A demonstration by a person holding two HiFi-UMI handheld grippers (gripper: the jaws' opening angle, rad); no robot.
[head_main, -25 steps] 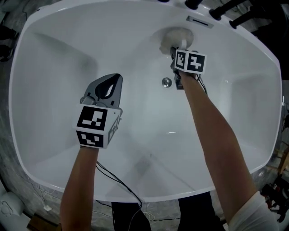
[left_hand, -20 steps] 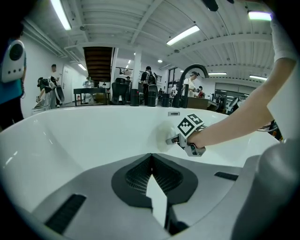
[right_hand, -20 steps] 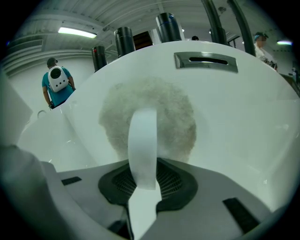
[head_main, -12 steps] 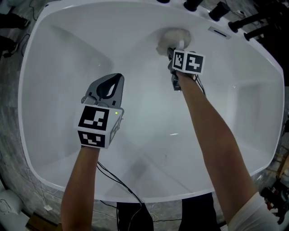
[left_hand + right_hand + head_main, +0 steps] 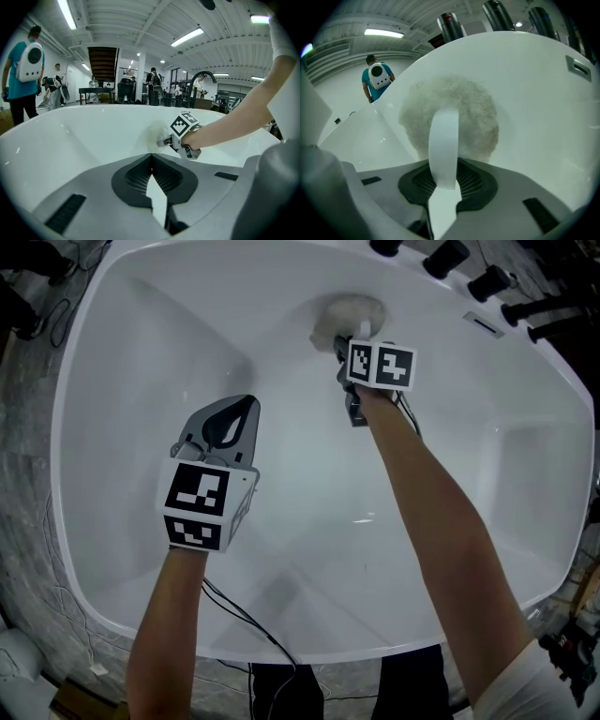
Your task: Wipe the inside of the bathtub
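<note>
Here, a fluffy pad [image 5: 452, 101] is clamped by its strap [image 5: 444, 140] in the right gripper [image 5: 343, 334] against the bathtub's [image 5: 141, 371] far wall. The left gripper [image 5: 244, 407] is held shut, empty.

Straight ahead of my right tool [image 5: 345, 341] the wiping pad [image 5: 349, 313] lies against the bathtub [image 5: 141, 362] end wall, so that way is blocked. Past the rim beyond it stand dark fittings [image 5: 448, 257]. My left tool [image 5: 242, 405] hangs well apart over the tub's bare floor, with open room ahead and to its left; to its right only my right forearm [image 5: 431, 502] crosses the basin.
</note>
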